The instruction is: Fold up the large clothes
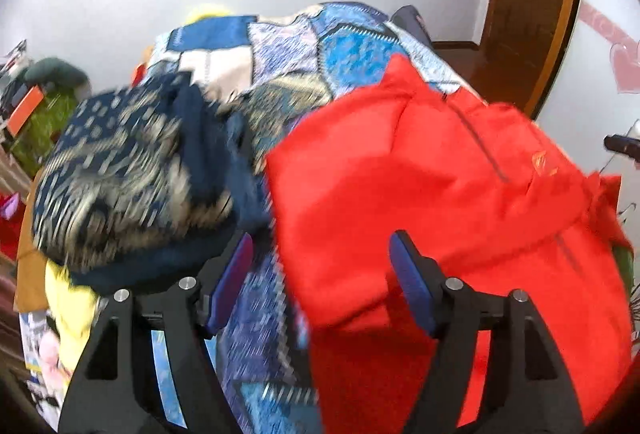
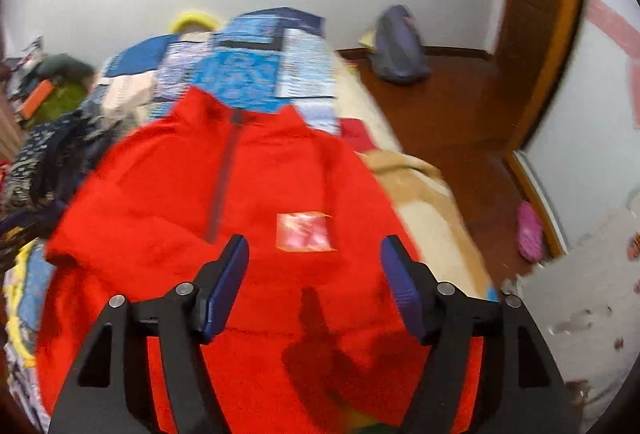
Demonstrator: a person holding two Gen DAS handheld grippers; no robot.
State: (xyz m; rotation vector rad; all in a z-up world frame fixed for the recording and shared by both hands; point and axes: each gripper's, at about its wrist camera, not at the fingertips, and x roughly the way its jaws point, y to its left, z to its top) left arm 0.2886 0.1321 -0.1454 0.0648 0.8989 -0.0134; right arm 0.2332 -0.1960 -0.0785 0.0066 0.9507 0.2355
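Red fleece jacket (image 2: 256,193) spread front-up on a bed (image 2: 432,218) covered by a blue patchwork quilt (image 1: 304,45); collar toward 12 o'clock, hem toward 6 o'clock, grey zipper (image 2: 222,189) running down the chest, pale square patch (image 2: 305,232) just right of it. In the left wrist view, same jacket filling the 3 o'clock half, with a heap of dark blue patterned clothes (image 1: 132,173) at 9 o'clock, touching or nearly touching the jacket's left edge.

Left gripper (image 1: 322,284): jaws released, standing apart, nothing between the pads; quilt and jacket edge visible below the gap. Right gripper (image 2: 314,284): jaws likewise released and empty, hanging above the lower chest of the jacket, no pad on the cloth. Both views blurred, so fine creases not readable.

Handling, as judged: soft, limp, light fabric with thick pile; no stiffness to hold a shape, likely to sag and drag when lifted by 1 point only. Fleece surface probably grippy rather than slippery; nothing fragile. Zipper line a natural centre axis for folding.

Suggested holds: 2 matched points, 1 per gripper, at hem corners or shoulder seams, pinching a doubled edge rather than flat cloth. Sleeve positions partly hidden; right sleeve at 3 o'clock in the left view bunched, extent unclear.
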